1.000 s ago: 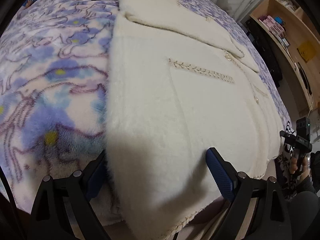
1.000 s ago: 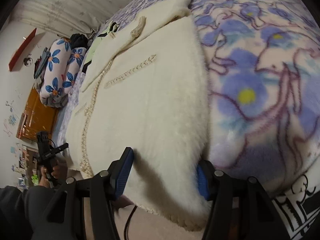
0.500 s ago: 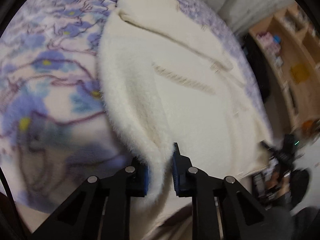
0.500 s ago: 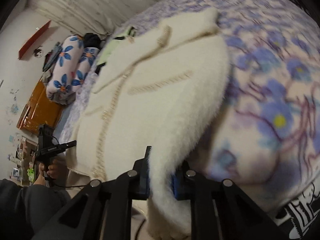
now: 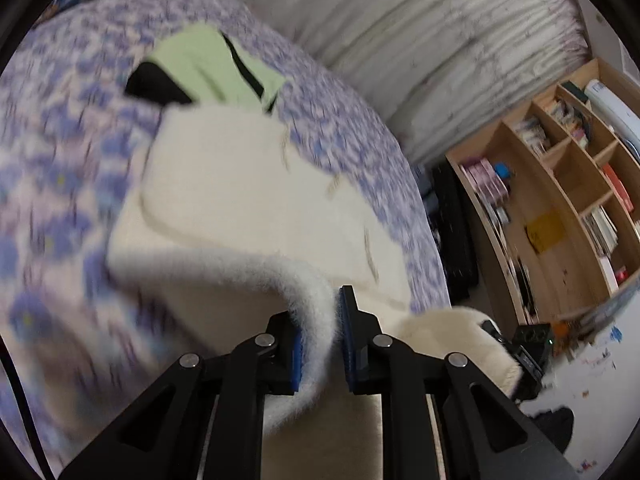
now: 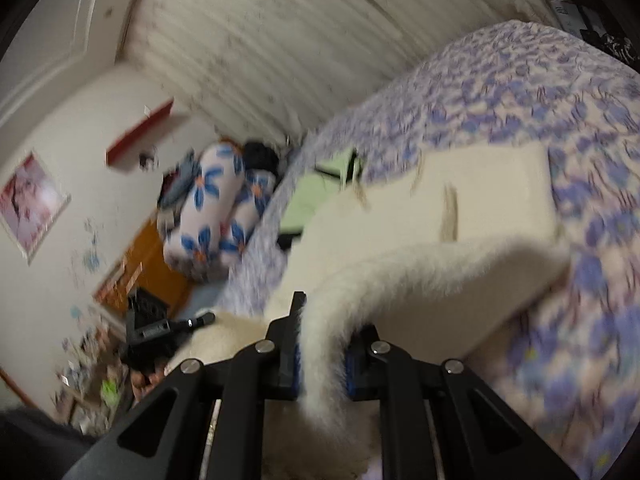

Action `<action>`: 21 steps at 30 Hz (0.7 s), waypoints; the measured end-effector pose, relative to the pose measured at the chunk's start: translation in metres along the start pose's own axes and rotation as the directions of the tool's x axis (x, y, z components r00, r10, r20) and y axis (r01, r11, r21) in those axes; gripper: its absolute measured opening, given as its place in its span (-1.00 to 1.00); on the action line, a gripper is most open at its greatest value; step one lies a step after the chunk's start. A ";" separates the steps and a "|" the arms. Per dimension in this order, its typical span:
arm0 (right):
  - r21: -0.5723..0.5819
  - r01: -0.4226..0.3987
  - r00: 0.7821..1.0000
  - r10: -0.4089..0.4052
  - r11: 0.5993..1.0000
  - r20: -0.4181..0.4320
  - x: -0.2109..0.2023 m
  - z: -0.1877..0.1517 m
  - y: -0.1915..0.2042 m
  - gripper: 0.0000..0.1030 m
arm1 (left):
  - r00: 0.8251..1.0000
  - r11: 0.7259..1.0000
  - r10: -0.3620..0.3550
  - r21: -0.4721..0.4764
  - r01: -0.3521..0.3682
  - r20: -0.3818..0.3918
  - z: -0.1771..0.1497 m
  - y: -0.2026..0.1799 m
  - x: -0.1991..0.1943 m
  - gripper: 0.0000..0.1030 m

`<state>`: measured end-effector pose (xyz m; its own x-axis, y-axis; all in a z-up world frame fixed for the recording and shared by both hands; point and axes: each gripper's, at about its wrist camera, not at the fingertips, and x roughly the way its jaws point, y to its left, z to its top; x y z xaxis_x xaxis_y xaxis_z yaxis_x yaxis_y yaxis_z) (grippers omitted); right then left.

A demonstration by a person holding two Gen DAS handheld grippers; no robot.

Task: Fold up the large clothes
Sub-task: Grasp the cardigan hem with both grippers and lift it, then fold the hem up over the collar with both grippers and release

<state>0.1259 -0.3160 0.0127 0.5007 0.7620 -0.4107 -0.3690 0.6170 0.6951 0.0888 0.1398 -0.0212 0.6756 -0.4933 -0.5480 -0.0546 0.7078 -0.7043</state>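
A cream fluffy jacket lies on a bed with a purple flowered blanket. My left gripper is shut on the jacket's bottom hem at its left corner and holds it lifted above the bed. My right gripper is shut on the hem at the other corner of the jacket and also holds it raised. The lower part of the jacket arches up off the blanket toward its upper part. The right gripper also shows in the left wrist view, and the left gripper in the right wrist view.
A light green and black garment lies beyond the jacket's collar. Flowered pillows are piled at the bed's head. A wooden bookshelf stands right of the bed. A grey curtain hangs behind.
Both grippers closed on the hem from open, then lifted it up and forward over the jacket. The hem now hangs in the air instead of lying at the bed's edge.
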 end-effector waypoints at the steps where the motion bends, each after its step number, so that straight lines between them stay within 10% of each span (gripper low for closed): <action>1: 0.023 -0.003 1.000 0.003 1.000 0.021 0.005 0.014 -0.007 -0.73 | 1.000 1.000 0.017 0.002 -0.017 0.015 0.013 0.002 0.002 -0.75; 11: 0.358 0.172 0.979 -0.201 0.918 0.044 0.071 0.094 -0.119 -0.61 | 0.981 0.973 0.174 -0.167 -0.159 0.079 0.123 0.066 0.073 -0.43; 15: 0.389 0.234 0.970 -0.239 0.891 -0.037 0.099 0.088 -0.152 -0.14 | 0.955 0.947 0.282 -0.184 -0.262 0.090 0.138 0.090 0.094 0.29; 17: 0.376 0.287 0.956 -0.290 0.881 -0.050 0.103 0.082 -0.155 0.19 | 0.941 0.938 0.325 -0.162 -0.307 0.098 0.143 0.097 0.100 0.37; 21: 0.347 0.336 0.939 -0.339 0.875 -0.056 0.106 0.075 -0.162 0.25 | 0.920 0.920 0.388 -0.092 -0.382 0.061 0.146 0.106 0.116 0.38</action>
<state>0.2976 -0.3502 -0.0993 0.5514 0.5177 -0.6542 0.1175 0.7282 0.6752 0.2689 0.2312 -0.0931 0.6447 -0.1480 -0.7499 -0.3760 0.7928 -0.4797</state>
